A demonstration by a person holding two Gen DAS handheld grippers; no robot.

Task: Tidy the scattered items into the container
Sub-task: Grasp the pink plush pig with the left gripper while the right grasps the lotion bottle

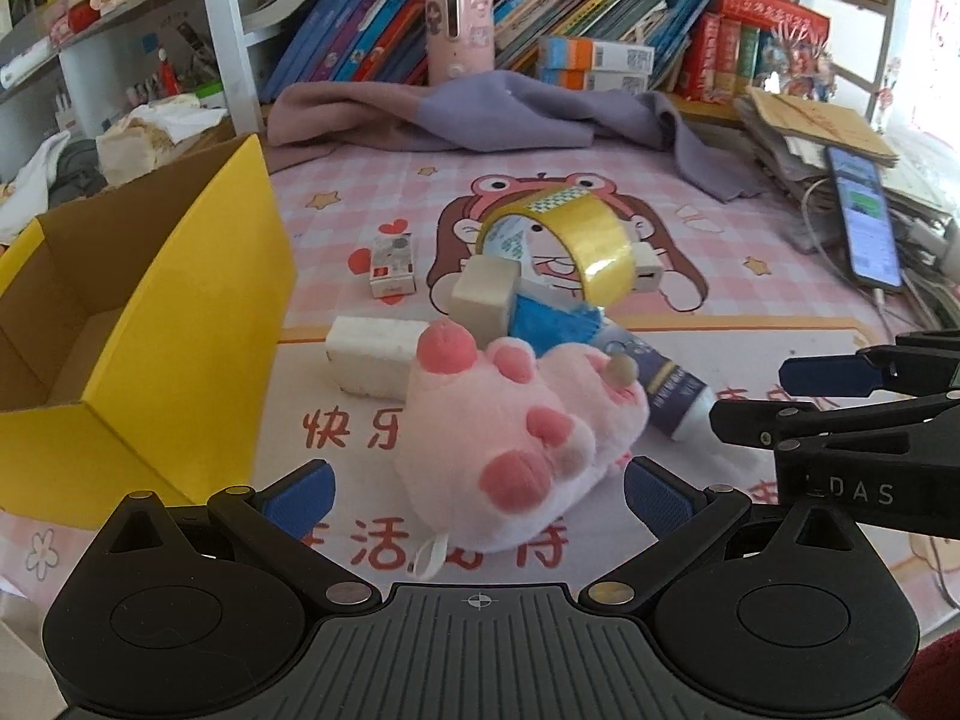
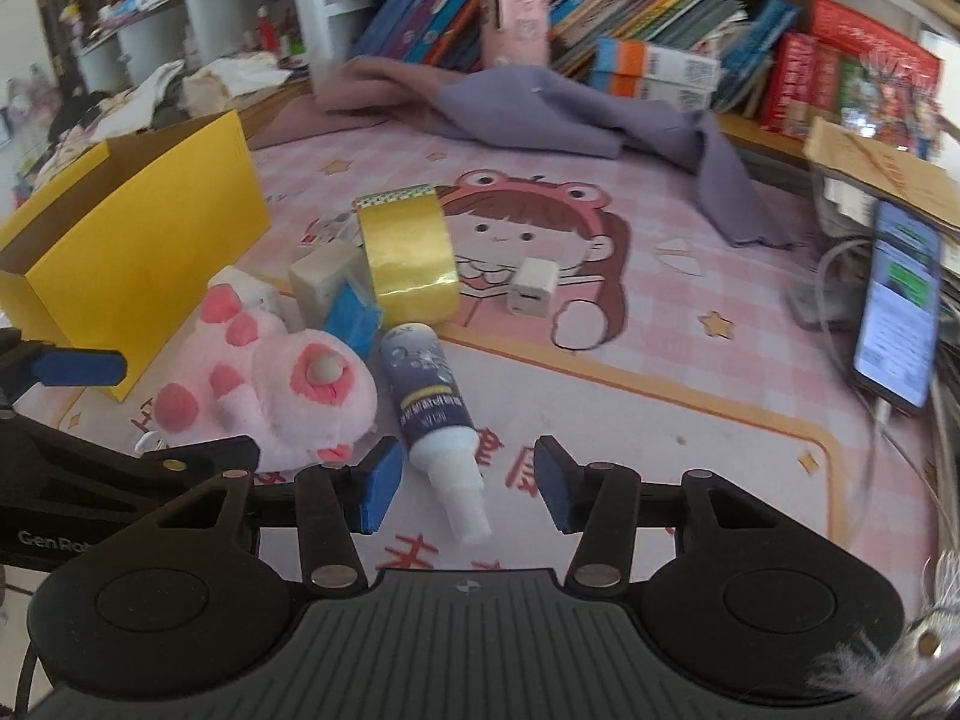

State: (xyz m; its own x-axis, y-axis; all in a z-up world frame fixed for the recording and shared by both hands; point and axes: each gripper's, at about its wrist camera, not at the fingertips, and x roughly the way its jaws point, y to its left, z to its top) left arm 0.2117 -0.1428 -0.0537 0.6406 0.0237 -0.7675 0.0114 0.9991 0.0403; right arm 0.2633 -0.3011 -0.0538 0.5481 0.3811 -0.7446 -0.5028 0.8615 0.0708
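Left claw (image 1: 477, 495) stands open astride the pink plush paw (image 1: 510, 426); right claw (image 2: 462, 489) open around the spray bottle (image 2: 429, 396), pads apart from it. Beyond: tape roll (image 2: 408, 258). Yellow box (image 1: 162, 324) left. Only the right view shows the charger (image 2: 531, 288) whole.

Open yellow cardboard box (image 1: 180, 312) stood at left, pink plush paw slipper (image 1: 510, 432) lain beside it, blue spray bottle (image 2: 429, 402) tipped on its side, yellow tape roll (image 2: 408, 258) propped upright, white charger cube (image 2: 531, 288) set apart
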